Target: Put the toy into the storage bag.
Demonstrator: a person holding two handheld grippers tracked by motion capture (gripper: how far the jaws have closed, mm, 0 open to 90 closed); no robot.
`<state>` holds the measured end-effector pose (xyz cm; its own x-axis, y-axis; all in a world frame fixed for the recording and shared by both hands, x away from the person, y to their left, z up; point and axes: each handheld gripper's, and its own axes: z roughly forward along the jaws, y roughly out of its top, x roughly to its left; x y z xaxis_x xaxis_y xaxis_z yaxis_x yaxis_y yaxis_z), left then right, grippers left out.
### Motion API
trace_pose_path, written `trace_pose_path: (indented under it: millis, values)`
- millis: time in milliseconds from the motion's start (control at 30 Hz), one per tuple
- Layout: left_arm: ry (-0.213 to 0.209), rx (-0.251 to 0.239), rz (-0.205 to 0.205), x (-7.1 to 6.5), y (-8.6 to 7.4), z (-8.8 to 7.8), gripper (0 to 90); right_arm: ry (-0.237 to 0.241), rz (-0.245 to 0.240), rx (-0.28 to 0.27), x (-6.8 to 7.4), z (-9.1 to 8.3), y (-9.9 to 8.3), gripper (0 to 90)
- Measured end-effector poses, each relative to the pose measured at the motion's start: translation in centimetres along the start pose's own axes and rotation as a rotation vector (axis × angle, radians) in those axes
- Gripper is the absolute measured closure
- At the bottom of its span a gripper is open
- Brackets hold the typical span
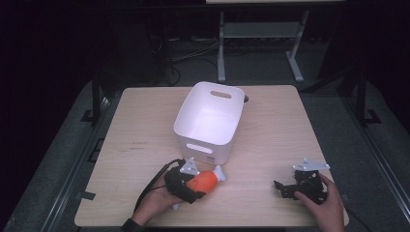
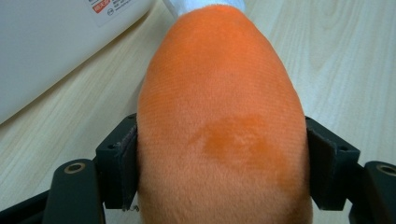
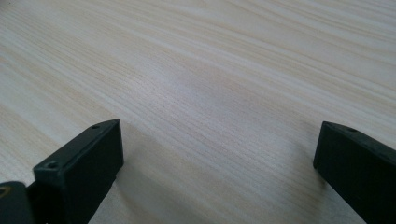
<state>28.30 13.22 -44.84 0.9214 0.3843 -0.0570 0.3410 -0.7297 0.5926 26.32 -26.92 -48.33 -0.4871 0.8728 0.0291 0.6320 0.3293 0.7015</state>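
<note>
While the left gripper [image 1: 199, 187] pinches the orange plush toy [image 2: 219, 121] near the tabletop's [image 1: 270, 130] front edge, just before the white bin [image 1: 209, 121], the right gripper [image 1: 280, 186] rests spread by the front right corner.

A light wooden table [image 1: 270, 130] carries a white bin [image 1: 209, 121] (empty) and an orange plush toy [image 1: 205, 181]

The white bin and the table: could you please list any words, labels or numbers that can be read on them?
Nothing can be read.
Sticker on the white bin, in the left gripper view: red patch with print, too blurred to read.
The same sticker in the high view: too small to read.
Dark marks on the table: too small to read.
</note>
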Motion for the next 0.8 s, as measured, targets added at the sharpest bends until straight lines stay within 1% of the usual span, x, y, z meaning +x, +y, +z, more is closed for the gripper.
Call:
trace_pose_path:
  millis: [133, 200, 300, 333, 400, 567, 667, 700, 800]
  values:
    - [-0.005, -0.011, 0.008, 0.1, -0.1, -0.5, 25.1, 0.000, 0.000, 0.000, 0.0, 0.0, 0.0, 0.9]
    - [-0.009, -0.021, 0.003, 0.0, -0.1, -0.8, 25.1, 0.000, 0.000, 0.000, 0.0, 0.0, 0.0, 0.9]
    - [-0.019, -0.017, 0.020, 0.0, -0.2, -1.2, 25.1, 0.000, 0.000, 0.000, 0.0, 0.0, 0.0, 0.9]
    - [-0.023, -0.024, 0.011, 0.0, -0.3, -1.2, 25.1, 0.000, -0.001, 0.000, 0.0, 0.0, 0.0, 0.9]
    - [-0.030, -0.016, 0.028, 0.0, -0.4, -1.5, 25.1, 0.000, 0.000, 0.000, 0.0, 0.0, 0.0, 0.9]
    - [-0.044, -0.035, 0.025, -0.1, -0.4, -2.0, 25.1, 0.000, 0.000, 0.000, 0.0, 0.0, 0.0, 0.9]
    - [-0.050, -0.038, 0.038, 0.0, -0.5, -2.6, 25.1, 0.000, 0.000, 0.000, 0.0, 0.0, 0.0, 0.9]
    - [-0.053, -0.042, 0.034, 0.0, -0.5, -2.7, 25.0, 0.000, 0.000, 0.000, 0.0, 0.0, 0.0, 0.9]
    - [-0.053, -0.048, 0.042, 0.2, -0.5, -3.2, 25.0, 0.000, 0.000, 0.000, 0.0, 0.0, 0.0, 0.9]
